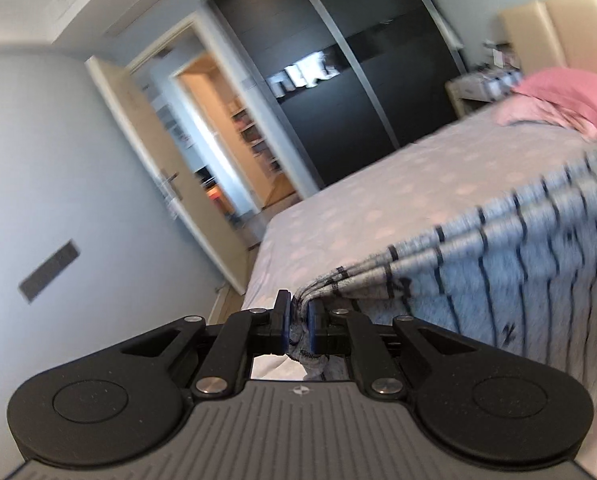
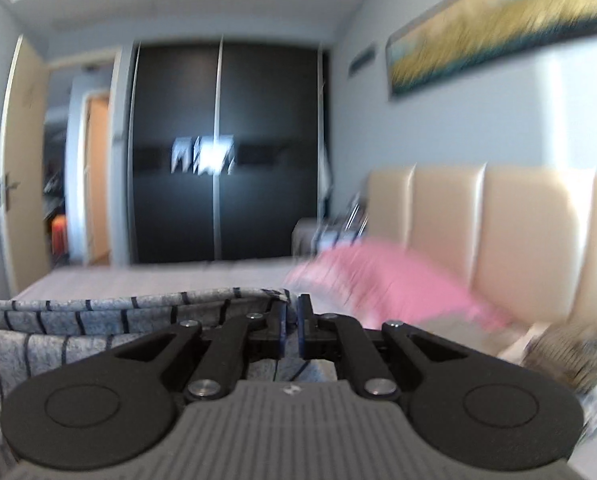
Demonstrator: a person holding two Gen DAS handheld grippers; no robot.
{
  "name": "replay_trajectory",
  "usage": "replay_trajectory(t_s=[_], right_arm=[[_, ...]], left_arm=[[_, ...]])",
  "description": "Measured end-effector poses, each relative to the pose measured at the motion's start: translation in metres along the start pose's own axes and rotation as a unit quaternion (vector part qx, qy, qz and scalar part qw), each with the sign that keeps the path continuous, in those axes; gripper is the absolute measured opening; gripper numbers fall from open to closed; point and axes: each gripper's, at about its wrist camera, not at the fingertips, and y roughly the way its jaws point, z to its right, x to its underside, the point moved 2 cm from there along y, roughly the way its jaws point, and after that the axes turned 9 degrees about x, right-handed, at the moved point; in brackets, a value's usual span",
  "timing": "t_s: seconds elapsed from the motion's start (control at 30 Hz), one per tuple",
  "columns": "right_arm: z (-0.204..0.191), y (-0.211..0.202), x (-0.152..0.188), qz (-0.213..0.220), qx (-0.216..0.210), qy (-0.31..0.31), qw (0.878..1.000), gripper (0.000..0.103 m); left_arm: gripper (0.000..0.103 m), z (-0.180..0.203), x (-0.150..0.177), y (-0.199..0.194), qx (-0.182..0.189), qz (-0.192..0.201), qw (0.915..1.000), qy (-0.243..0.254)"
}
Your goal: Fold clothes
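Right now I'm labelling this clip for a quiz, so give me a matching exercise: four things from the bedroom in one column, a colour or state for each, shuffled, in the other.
Things:
1. striped garment
2. wardrobe
3. pillow
4. bedroom door

Colour or state:
A. pink
B. standing open
C. black with sliding panels
D. pinched at two ends and held up over the bed

Pairs: 1-D, 2-C, 3-A, 4-B. The left gripper and the right gripper each clamp an end of the garment.
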Motion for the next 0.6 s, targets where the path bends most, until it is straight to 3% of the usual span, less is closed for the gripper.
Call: replay_trajectory(t_s=[0.13, 0.2, 0.3, 0.37, 0.43, 0.47, 0.53, 0.6], right_arm=[[-0.001, -0.011, -0.015, 0.028, -0.008, -0.034, 0.999, 0.006], [-0.011, -0.024, -0.016, 0.045, -0.050, -0.064, 0.996, 0.006], [-0.019, -0.044, -0.014, 0.042, -0.099, -0.060, 0.992, 0.006], [-0.015, -0.049, -0.015, 0.060, -0.064, -0.019, 0.996, 0.006], [-0.010, -0.051, -0.015, 0.093, -0.003, 0.010, 0.996, 0.006], [-0.012, -0.051, -0.016, 0.090, 0.005, 0.004, 0.996, 0.005], [-0.028, -0.044, -0.017, 0.050, -0.050, -0.054, 0.996, 0.005], [-0.024, -0.038, -0.017, 0.021, -0.054, -0.047, 0.997, 0.005]], left_arm=[[0.007, 0.005, 0.012, 0.012, 0.038, -0.038, 0.9983, -0.022], [0.007, 0.005, 0.023, 0.021, 0.034, -0.054, 0.9977, -0.026], [0.006, -0.013, 0.046, 0.044, 0.005, -0.094, 0.9906, -0.100], [0.006, -0.012, 0.063, 0.059, 0.020, -0.121, 0.9861, -0.112], [0.007, 0.007, 0.071, 0.059, 0.074, -0.117, 0.9856, -0.097], [0.007, 0.011, 0.070, 0.058, 0.073, -0.111, 0.9865, -0.096], [0.006, 0.015, 0.069, 0.056, 0.059, -0.096, 0.9890, -0.096], [0.006, -0.003, 0.070, 0.059, 0.036, -0.090, 0.9865, -0.132]])
